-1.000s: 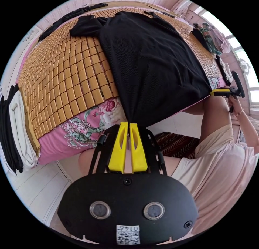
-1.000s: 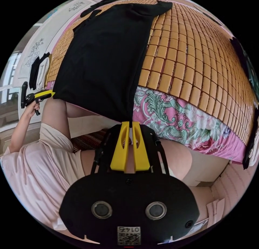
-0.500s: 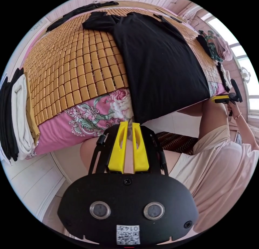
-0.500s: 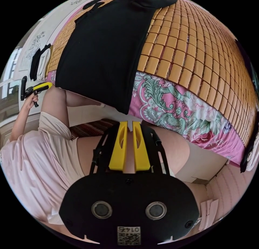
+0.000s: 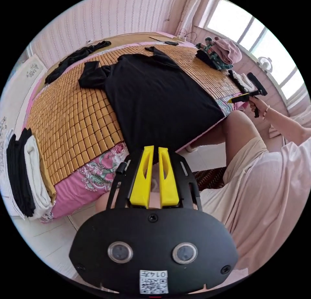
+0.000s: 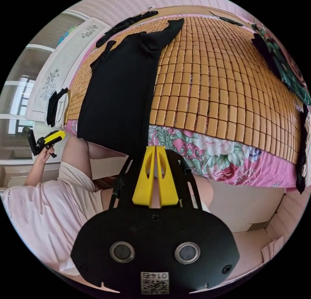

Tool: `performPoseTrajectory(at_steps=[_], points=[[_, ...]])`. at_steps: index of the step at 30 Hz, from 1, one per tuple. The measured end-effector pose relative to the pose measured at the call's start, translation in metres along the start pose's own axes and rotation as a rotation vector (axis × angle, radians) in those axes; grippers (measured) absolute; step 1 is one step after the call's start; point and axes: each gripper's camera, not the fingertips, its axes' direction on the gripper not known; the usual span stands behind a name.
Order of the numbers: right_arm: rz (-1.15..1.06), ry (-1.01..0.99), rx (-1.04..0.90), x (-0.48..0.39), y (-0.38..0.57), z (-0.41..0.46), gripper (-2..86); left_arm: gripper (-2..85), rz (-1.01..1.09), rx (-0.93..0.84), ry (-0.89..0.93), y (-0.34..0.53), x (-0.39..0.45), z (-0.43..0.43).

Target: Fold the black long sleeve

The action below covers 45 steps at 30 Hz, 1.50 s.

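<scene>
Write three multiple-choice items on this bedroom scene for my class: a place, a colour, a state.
1. Where does the shirt lie? A on the mat; B on the floor; C on a hanger.
2. What colour are the jaws? A red; B yellow; C blue.
3. How is the shirt? A rolled up; B spread out; C folded small.
Key: 1 A, it covers the mat's tiles; 2 B, both views show yellow jaws; 3 B, its body lies flat, hem over the mat's edge.
</scene>
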Motion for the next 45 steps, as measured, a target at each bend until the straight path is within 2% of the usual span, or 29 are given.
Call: performPoseTrajectory(at_steps=[2, 5, 9, 11, 16, 19, 22, 23, 26, 30, 32, 35, 43, 45], points=[[-0.028, 0.049, 0.025, -0.008, -0.012, -0.018, -0.3, 2.0, 0.094, 0.039, -0.040, -0.014, 0.009, 0.005], [-0.067, 0.101, 0.106, -0.016, -0.039, -0.046, 0.9, 3.2, 0.124, 0.062, -0.010, -0.041, 0.010, 0.016], [-0.101, 0.140, 0.155, -0.020, -0.103, -0.070, 8.5, 4.4, 0.163, 0.118, 0.017, -0.089, 0.004, 0.035], [-0.128, 0.131, 0.159, -0.020, -0.166, -0.081, 11.0, 4.5, 0.196, 0.155, 0.019, -0.132, -0.005, 0.052], [-0.093, 0.145, 0.170, -0.008, -0.300, -0.094, 10.5, 4.7, 0.198, 0.165, 0.022, -0.227, -0.025, 0.091], [0.012, 0.049, 0.216, 0.005, -0.354, -0.095, 11.3, 4.8, 0.174, 0.204, 0.040, -0.270, -0.026, 0.101], [0.050, -0.041, 0.147, 0.011, -0.376, -0.081, 8.0, 5.2, 0.155, 0.202, 0.045, -0.303, -0.023, 0.110], [0.055, -0.084, 0.139, 0.014, -0.371, -0.085, 3.4, 5.4, 0.144, 0.185, 0.045, -0.314, -0.021, 0.114], [0.040, -0.209, 0.197, 0.020, -0.326, -0.132, 2.3, 5.6, 0.096, 0.170, 0.095, -0.335, -0.016, 0.113], [0.028, -0.099, 0.226, -0.002, -0.213, -0.208, 2.4, 5.6, 0.103, 0.173, 0.141, -0.351, -0.004, 0.103], [0.089, -0.072, 0.175, -0.007, -0.147, -0.229, 3.6, 5.6, 0.157, 0.143, 0.136, -0.364, 0.006, 0.104], [0.158, 0.005, 0.071, -0.001, -0.110, -0.235, 6.9, 5.7, 0.199, 0.087, 0.132, -0.389, 0.011, 0.118], [0.276, -0.003, 0.144, 0.022, -0.171, -0.230, 10.9, 6.3, 0.322, 0.022, 0.168, -0.459, 0.053, 0.155], [0.283, -0.004, 0.100, 0.024, -0.185, -0.218, 10.7, 6.8, 0.341, -0.006, 0.170, -0.470, 0.068, 0.169]])
